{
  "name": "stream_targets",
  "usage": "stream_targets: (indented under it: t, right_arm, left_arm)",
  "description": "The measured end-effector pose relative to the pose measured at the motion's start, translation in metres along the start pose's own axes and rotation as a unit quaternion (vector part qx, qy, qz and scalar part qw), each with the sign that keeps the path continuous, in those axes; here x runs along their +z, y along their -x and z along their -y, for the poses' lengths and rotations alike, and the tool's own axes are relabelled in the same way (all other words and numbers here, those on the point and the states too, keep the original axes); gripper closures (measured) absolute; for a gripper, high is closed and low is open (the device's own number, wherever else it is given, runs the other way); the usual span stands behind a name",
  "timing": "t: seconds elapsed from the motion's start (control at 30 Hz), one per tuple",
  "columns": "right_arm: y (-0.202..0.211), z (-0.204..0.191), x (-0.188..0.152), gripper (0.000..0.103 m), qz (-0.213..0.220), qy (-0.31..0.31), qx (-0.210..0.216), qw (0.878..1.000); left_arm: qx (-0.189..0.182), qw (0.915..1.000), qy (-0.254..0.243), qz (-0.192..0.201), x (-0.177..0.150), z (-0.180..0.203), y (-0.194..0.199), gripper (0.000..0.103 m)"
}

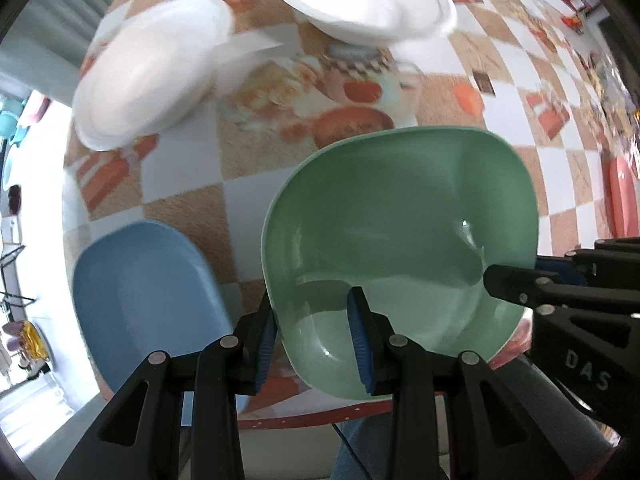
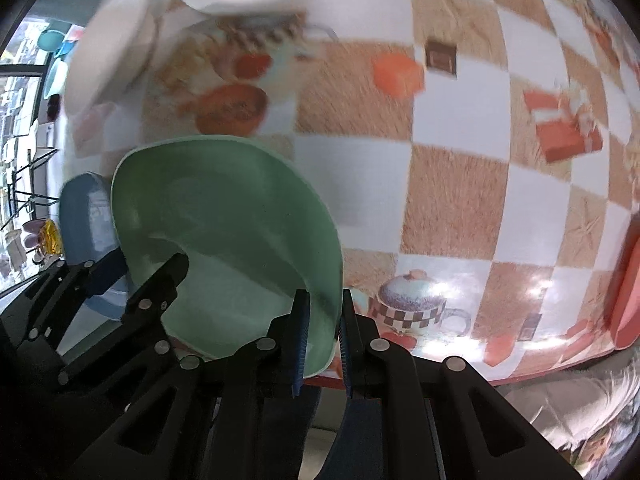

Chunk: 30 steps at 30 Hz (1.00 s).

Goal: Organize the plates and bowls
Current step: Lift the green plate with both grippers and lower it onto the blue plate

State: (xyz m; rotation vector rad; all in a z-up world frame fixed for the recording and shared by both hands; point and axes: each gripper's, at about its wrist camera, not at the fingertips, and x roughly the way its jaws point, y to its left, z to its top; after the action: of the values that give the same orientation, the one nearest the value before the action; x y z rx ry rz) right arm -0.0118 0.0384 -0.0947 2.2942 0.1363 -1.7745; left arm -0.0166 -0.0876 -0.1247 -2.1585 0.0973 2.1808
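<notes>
Checkered in white and sandy tan, with printed teapots, gift boxes and food, a glossy tablecloth covers the worktop [image 2: 452, 184], and glare spots shine near its front edge. Beyond the left edge lie a pale floor, a dark wire rack and some small coloured items too blurred to name.

At the front edge sits the pale green, smooth-glazed bowl with a rounded-square rim [image 1: 400, 232], held from two sides. The left hand-held gripper [image 1: 316, 336] is clamped on its near-left wall, one blue ribbed pad inside the bowl and the other outside. The right hand-held gripper [image 2: 324, 332] is closed on the rim of the opposite side, its blue pads pinching the thin edge. In the right wrist view the bowl looks tilted; whether it rests on the cloth or is lifted off it cannot be told.

Just left of it, near the front-left corner, lies a matte light blue bowl of the same rounded-square shape [image 1: 148, 300]. Farther back, a shallow white plate [image 1: 148, 68] sits towards the left edge and a white bowl [image 1: 368, 0] towards the far edge, both blurred. A salmon-pink dish [image 1: 622, 196] shows at the right edge.
</notes>
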Motion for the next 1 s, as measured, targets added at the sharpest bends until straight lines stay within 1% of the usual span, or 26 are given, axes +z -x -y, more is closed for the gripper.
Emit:
stream_targets:
  t: [0.13,0.27,0.43,0.63,0.73,0.93,1.0]
  right_arm:
    - [0.014,-0.022,0.007,0.087,0.006,0.023,0.008,1.000]
    - [0.017,-0.052,0.013,0.087,0.004,0.053,0.018,0.998]
    - [0.009,-0.089,0.017,0.087,-0.012,0.085,0.031,0.996]
    - [-0.008,-0.131,0.015,0.087,-0.035,0.118,0.038,0.992]
    - [-0.019,-0.140,0.013,0.087,-0.040,0.122,0.041,0.991]
    - [-0.030,-0.142,0.014,0.087,-0.047,0.112,0.047,0.991]
    - [-0.030,-0.138,0.017,0.087,-0.050,0.110,0.058,0.991]
  left_arm:
    - [0.002,0.9994,0.031,0.017,0.001,-0.021,0.017,0.067]
    - [0.010,0.9976,0.066,0.020,-0.006,-0.050,0.028,0.067]
    - [0.028,0.9950,0.094,0.021,-0.021,-0.082,0.035,0.067]
    - [0.050,0.9909,0.125,0.007,-0.037,-0.117,0.033,0.067]
    - [0.056,0.9900,0.130,0.005,-0.041,-0.131,0.032,0.067]
    - [0.063,0.9890,0.134,0.005,-0.035,-0.137,0.025,0.066]
    - [0.066,0.9892,0.131,0.007,-0.036,-0.137,0.026,0.062]
